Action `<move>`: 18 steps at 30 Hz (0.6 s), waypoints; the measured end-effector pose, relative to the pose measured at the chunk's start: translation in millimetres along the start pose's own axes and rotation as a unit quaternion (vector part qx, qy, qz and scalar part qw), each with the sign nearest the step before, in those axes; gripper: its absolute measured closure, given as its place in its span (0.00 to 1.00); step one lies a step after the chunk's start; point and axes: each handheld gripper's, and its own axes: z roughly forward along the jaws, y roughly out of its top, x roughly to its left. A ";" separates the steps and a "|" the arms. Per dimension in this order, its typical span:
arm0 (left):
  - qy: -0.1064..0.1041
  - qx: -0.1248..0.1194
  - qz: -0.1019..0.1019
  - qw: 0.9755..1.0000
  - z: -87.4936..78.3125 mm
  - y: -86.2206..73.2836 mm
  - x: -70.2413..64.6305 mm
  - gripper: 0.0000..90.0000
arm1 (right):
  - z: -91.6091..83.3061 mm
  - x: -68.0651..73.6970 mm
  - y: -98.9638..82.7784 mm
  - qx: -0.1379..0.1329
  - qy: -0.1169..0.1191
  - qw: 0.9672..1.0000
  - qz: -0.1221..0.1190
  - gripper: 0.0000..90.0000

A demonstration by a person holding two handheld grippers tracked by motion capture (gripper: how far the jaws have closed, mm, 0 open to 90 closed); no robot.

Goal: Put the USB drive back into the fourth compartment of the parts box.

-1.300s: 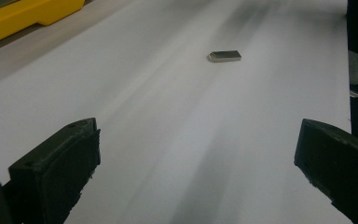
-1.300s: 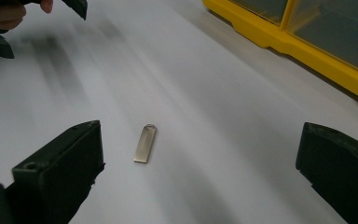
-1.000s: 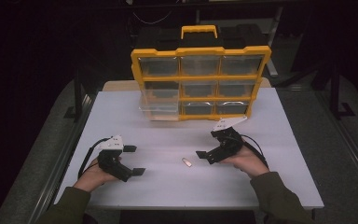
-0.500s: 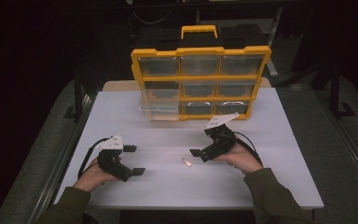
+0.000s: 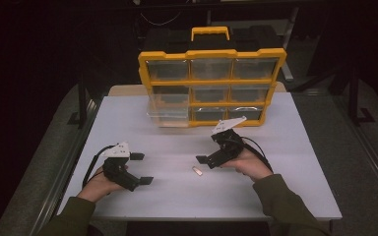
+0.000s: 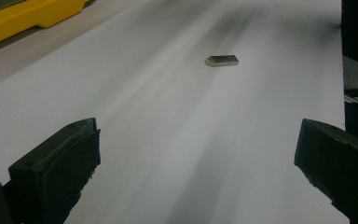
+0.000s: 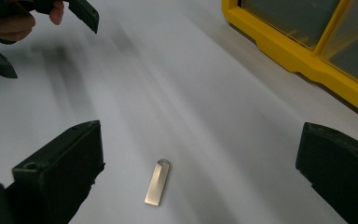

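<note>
— What are you seeing on the table (image 5: 142,123) right now?

— I'm looking down at a white tabletop with a yellow organizer case (image 5: 211,87) standing upright at the far edge, its clear compartments facing me. One clear drawer (image 5: 168,114) at its lower left is sticking out toward me. A small metal USB stick (image 5: 197,171) is lying flat on the bare surface, well in front of the case.

— Where are the grippers sitting?

— I'm holding the left gripper (image 5: 140,168) low over the near left part of the table, its jaws spread wide and pointing right, with nothing between them. The right gripper (image 5: 206,161) is hanging just beside the stick, right of it and slightly farther back, jaws also spread and empty.

— And from the gripper cameras?

— In the right gripper view I'm seeing the USB stick (image 7: 158,182) lying on the table between the two open black jaws, nearer the left one, its small ring end pointing away from the camera. The yellow case edge (image 7: 298,56) is running across the upper right, and the other hand (image 7: 16,18) is showing at the upper left. In the left gripper view the stick (image 6: 222,60) is lying well ahead of the open jaws, touching neither.
</note>
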 end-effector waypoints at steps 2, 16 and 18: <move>-0.001 0.000 0.000 1.000 0.1 0.0 -0.1 0.00 | 1.2 0.5 2.1 0.000 0.001 1.000 -0.001 0.00; -0.002 -0.001 -0.001 1.000 -0.2 0.1 -0.5 0.00 | 12.1 3.7 11.4 0.007 0.004 1.000 -0.010 0.00; -0.002 -0.001 -0.001 1.000 -0.3 0.1 -0.4 0.00 | 13.7 3.9 12.0 0.009 0.005 1.000 -0.009 0.00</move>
